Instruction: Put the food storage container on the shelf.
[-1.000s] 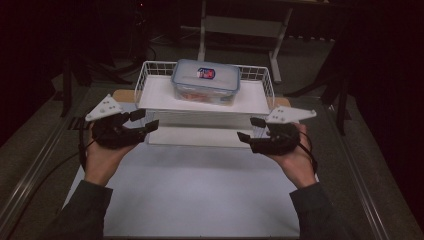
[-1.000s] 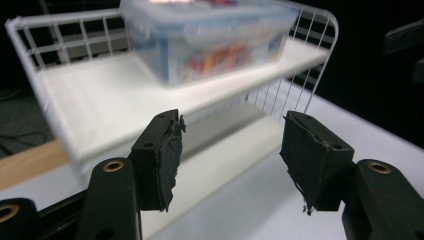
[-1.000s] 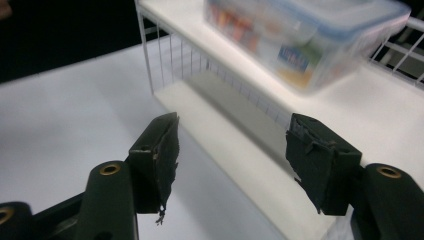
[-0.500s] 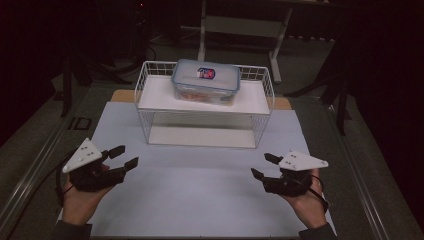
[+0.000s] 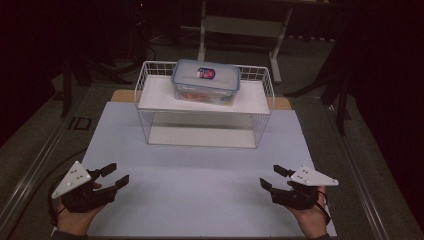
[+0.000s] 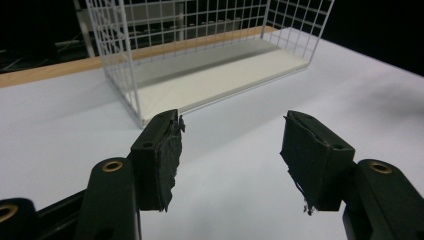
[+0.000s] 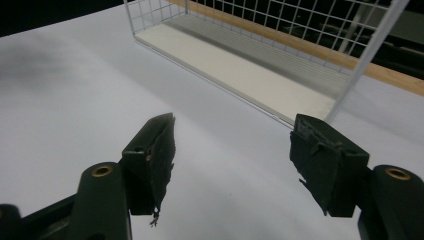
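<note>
A clear food container with a blue-rimmed lid [image 5: 205, 81] stands on the top shelf of a white wire rack [image 5: 205, 106] at the back of the table. My left gripper [image 5: 119, 172] rests low near the front left of the white mat, open, with nothing between its pads [image 6: 230, 135]. My right gripper [image 5: 269, 176] sits near the front right, also open and empty [image 7: 232, 135]; its jaws have just been opening. Both point toward the rack's lower shelf [image 6: 220, 80] [image 7: 240, 65], which lies well ahead of them.
A white mat [image 5: 200, 200] covers the table, with a wooden strip [image 5: 122, 95] showing behind it. A metal frame [image 5: 240, 25] stands on the dark floor beyond. A cable [image 5: 52, 192] trails from the left gripper.
Both hands have drawn back from beside the rack to the front of the mat and come down. The container has stayed on the rack's top shelf.
</note>
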`<state>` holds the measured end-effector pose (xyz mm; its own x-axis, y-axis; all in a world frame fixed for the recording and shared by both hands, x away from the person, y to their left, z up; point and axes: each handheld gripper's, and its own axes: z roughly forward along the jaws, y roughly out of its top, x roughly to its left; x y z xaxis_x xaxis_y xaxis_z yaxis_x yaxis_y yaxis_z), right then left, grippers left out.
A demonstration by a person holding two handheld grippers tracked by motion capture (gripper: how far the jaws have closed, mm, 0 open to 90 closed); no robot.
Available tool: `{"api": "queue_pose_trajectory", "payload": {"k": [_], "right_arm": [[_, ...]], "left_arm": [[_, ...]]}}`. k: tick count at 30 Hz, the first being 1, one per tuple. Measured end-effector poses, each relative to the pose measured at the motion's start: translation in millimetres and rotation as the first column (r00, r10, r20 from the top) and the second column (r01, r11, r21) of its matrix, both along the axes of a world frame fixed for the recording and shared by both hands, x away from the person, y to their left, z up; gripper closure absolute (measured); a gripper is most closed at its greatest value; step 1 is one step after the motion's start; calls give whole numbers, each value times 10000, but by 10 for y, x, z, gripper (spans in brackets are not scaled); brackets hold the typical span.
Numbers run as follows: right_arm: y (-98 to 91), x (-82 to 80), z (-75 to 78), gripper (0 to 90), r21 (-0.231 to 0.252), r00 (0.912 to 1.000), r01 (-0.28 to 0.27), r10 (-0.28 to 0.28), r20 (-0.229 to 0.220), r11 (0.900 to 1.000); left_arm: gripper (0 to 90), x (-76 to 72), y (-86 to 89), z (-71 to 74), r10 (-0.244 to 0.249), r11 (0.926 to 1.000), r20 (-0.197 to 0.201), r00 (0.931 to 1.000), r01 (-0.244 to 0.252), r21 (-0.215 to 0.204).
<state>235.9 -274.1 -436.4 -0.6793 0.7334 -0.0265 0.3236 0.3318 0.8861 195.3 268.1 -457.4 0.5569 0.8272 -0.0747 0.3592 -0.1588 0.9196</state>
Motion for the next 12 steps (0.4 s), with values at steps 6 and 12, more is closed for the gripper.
{"api": "queue_pose_trajectory", "payload": {"k": [6,12], "right_arm": [[-37,-48,-101,342,84,9997,180,-181,139,9998],[-39,-49,-124,332,15,9993,199,-200,331,9998]], "left_arm": [[405,23,18,-62,212,9997,46,9998,-212,155],[402,69,22,-105,397,9983,67,9992,-399,436]]}}
